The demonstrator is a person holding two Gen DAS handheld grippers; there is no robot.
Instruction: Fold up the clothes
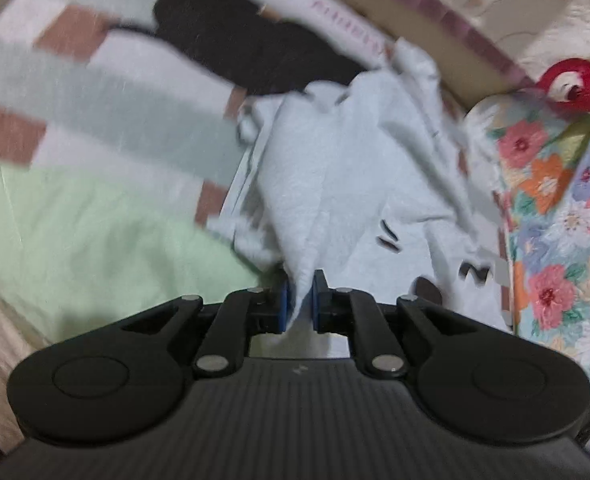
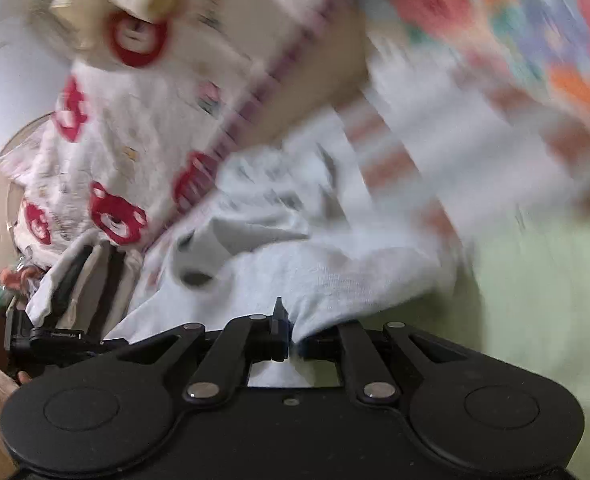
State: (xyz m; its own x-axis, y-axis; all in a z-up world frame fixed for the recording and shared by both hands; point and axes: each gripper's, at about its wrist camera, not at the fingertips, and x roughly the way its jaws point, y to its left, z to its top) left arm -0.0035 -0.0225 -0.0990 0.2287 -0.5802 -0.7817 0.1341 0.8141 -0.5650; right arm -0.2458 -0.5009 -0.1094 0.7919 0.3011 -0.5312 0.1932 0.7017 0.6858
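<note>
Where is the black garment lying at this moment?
In the left wrist view, the black garment lies at upper centre on the checked bedcover, just beyond the white shirt.

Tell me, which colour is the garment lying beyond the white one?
Black garment, clearest in the left wrist view.

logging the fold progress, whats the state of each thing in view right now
left hand-held gripper: shut on a pinched fold of the white garment
right hand-held gripper: shut on another edge of the white garment
white garment: crumpled, unfolded, bunched on the bed, pinched at two places
dark garment: lying loose on the bedspread, untouched
checked bedspread: spread flat under the clothes
floral quilt: heaped beside the white garment
</note>
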